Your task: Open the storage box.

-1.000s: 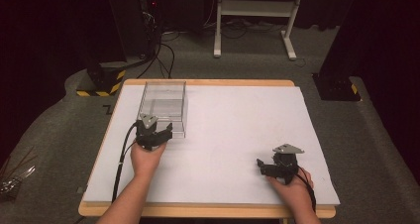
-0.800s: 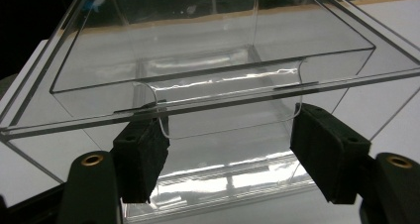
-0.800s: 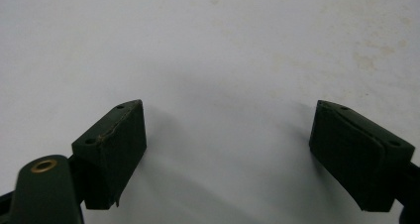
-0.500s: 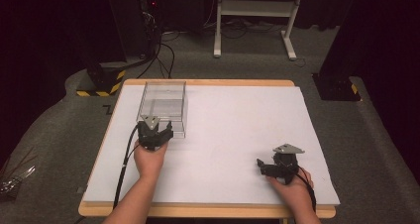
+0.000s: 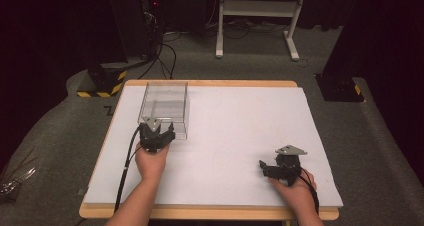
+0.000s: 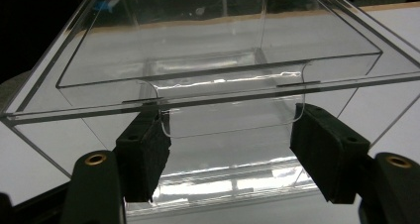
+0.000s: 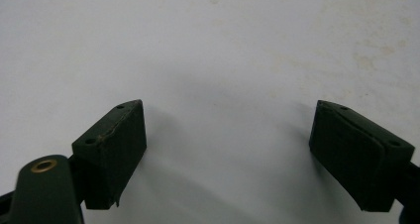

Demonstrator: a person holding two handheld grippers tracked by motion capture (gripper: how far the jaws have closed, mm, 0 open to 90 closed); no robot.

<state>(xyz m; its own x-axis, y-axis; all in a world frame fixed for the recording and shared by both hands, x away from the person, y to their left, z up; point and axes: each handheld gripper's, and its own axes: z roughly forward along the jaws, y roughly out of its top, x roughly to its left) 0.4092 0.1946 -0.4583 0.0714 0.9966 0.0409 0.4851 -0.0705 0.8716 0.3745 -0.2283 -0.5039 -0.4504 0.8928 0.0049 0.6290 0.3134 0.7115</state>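
A clear plastic box [image 5: 164, 107] sits at about ten o'clock on the white table [image 5: 240, 136], near the far left edge, open at the top and apparently empty. In the left gripper view its near wall [image 6: 223, 115], with a rounded cut-out below the rim, stands right in front of the pads [image 6: 143, 157], which are spread wide on either side of the cut-out, not pinching. The left gripper [image 5: 156, 134] meets the box at its six o'clock side. The right gripper [image 5: 280, 168] rests at about five o'clock, well apart, its jaws also spread over bare table. My judgement: the light, slick box could slide or tip if pushed rather than gripped squarely.
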